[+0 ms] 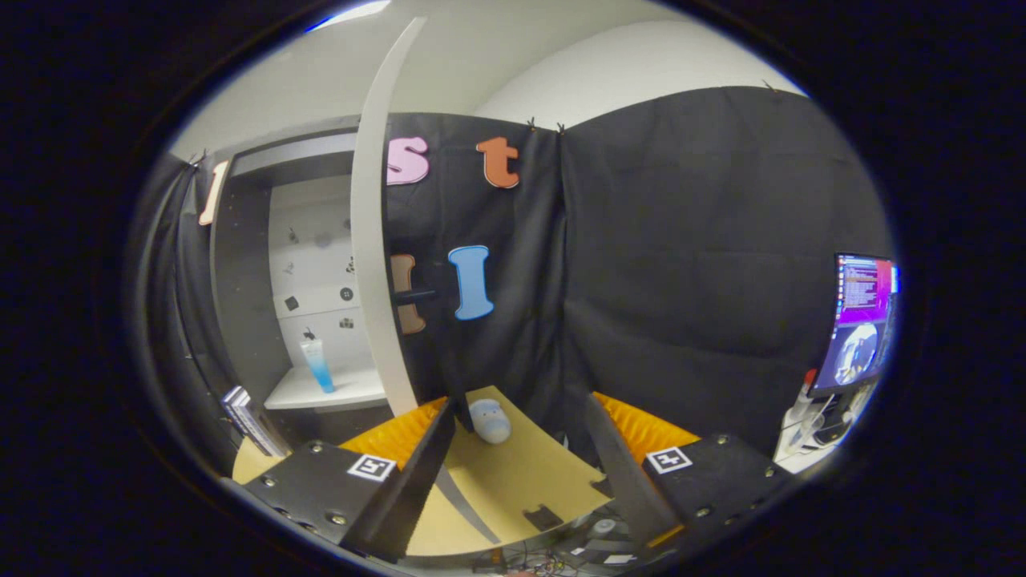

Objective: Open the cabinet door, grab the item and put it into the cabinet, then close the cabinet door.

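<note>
The cabinet (240,280) stands beyond my left finger with its white door (373,240) swung open, seen edge-on, a dark handle (415,296) sticking out from it. Inside, a tube with a blue lower half (317,365) stands upright on the white shelf (321,393). A pale rounded item (490,420) lies on the tan tabletop (513,481) just ahead of my fingers, near the door's foot. My gripper (521,457) is open, its fingers wide apart with nothing between them.
A monitor (862,320) and some bottles stand off beyond my right finger. A stack of dark flat things (248,417) leans by the cabinet's base. Cables lie below the table's near edge.
</note>
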Tool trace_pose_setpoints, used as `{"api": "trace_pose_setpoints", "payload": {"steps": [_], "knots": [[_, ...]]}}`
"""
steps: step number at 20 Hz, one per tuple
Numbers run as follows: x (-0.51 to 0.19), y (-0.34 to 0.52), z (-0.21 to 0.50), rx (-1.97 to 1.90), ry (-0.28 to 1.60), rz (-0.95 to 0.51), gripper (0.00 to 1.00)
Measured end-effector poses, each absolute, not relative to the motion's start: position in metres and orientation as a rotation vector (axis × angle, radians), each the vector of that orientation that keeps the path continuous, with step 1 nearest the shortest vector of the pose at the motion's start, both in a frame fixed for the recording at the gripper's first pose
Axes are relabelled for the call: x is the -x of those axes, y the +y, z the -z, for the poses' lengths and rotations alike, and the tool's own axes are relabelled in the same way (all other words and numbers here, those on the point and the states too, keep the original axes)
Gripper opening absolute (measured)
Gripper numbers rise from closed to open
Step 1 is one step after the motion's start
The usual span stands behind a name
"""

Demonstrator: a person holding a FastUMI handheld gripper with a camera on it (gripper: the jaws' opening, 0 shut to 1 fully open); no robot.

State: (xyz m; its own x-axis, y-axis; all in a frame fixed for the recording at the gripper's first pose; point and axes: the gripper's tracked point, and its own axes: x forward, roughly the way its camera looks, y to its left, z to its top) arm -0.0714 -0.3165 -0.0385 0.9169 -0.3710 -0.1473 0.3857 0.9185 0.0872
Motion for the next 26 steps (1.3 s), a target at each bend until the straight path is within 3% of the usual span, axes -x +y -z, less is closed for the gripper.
{"api": "trace_pose_setpoints", "payload": {"steps": [9,26], "knots": [[0.076,-0.288,0.038,-0.1,0.14,0.344,0.98],[0.057,-0.175,0.042,-0.139,0.164,0.021,0.98]]}}
